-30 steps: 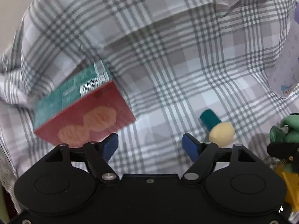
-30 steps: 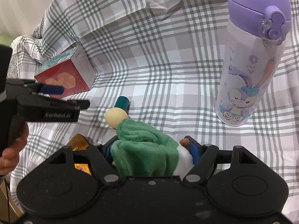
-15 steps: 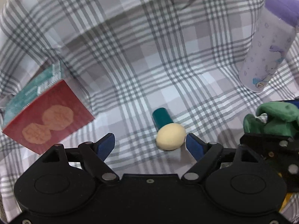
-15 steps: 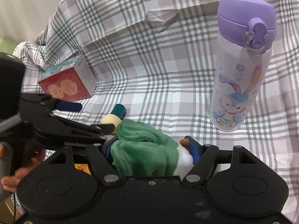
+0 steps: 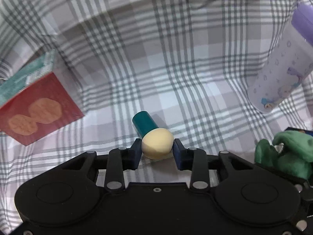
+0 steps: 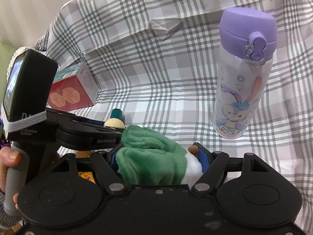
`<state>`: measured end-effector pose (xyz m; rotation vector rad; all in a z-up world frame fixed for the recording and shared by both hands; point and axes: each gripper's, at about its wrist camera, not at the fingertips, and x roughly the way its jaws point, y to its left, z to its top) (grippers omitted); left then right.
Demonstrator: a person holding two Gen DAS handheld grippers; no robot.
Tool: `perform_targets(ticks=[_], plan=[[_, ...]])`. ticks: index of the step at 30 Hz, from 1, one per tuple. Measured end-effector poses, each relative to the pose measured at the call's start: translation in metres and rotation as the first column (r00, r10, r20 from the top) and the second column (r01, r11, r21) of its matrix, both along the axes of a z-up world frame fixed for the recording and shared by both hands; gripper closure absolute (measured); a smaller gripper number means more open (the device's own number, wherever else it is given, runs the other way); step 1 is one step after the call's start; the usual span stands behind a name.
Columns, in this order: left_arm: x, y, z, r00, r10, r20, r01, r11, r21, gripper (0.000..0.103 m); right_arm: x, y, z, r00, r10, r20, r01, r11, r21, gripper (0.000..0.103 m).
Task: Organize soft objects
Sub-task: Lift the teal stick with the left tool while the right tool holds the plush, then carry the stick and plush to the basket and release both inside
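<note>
Sitting between left tongs [image 5: 157, 149]: sponge applicator [image 5: 156, 145].

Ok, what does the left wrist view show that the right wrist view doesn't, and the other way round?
Only the left wrist view shows the left gripper with both jaws closed on the cream head of the sponge applicator.

Only the right wrist view shows the right gripper with its jaws closed on the green plush toy, plus the hand on the left gripper's handle and the bottle's purple lid in full.

Both show the red box, the bottle and the plaid cloth.
</note>
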<state>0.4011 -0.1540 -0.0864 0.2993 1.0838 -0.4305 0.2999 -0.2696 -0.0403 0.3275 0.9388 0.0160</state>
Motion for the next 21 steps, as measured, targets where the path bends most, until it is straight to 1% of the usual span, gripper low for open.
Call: perform_targets(ticks=[6, 9, 12, 14, 16, 18, 21], plan=[[-0.014, 0.025, 0.038, 0.996, 0.084, 0.008, -0.083, 0.995, -0.063, 0.067, -0.012, 0.002, 0.023, 1.000, -0.016, 0.022, 0.015, 1.000, 0.002, 0.030], [-0.030, 0.041, 0.062, 0.992, 0.126, 0.019, -0.124, 0.988, -0.091, 0.066, -0.023, 0.005, 0.037, 0.999, -0.020, 0.036, 0.020, 1.000, 0.000, 0.030], [-0.048, 0.054, 0.081, 0.987, 0.161, 0.012, -0.159, 0.982, -0.097, 0.066, -0.036, 0.009, 0.053, 0.999, -0.020, 0.051, 0.020, 1.000, 0.003, 0.030], [-0.064, 0.064, 0.092, 0.983, 0.183, -0.006, -0.182, 0.979, -0.093, 0.066, -0.048, 0.014, 0.063, 0.998, -0.020, 0.057, 0.020, 1.000, 0.004, 0.030], [-0.080, 0.075, 0.100, 0.980, 0.198, -0.033, -0.200, 0.974, -0.109, 0.066, -0.062, 0.018, 0.071, 0.998, -0.017, 0.063, 0.017, 1.000, 0.000, 0.030], [-0.096, 0.083, 0.105, 0.976, 0.208, -0.058, -0.213, 0.971, -0.106, 0.066, -0.078, 0.024, 0.079, 0.998, -0.012, 0.067, 0.013, 1.000, -0.010, 0.030], [-0.126, 0.094, 0.111, 0.975, 0.208, -0.075, -0.216, 0.969, -0.119, 0.066, -0.103, 0.035, 0.089, 0.998, 0.000, 0.069, 0.001, 1.000, -0.022, 0.030]])
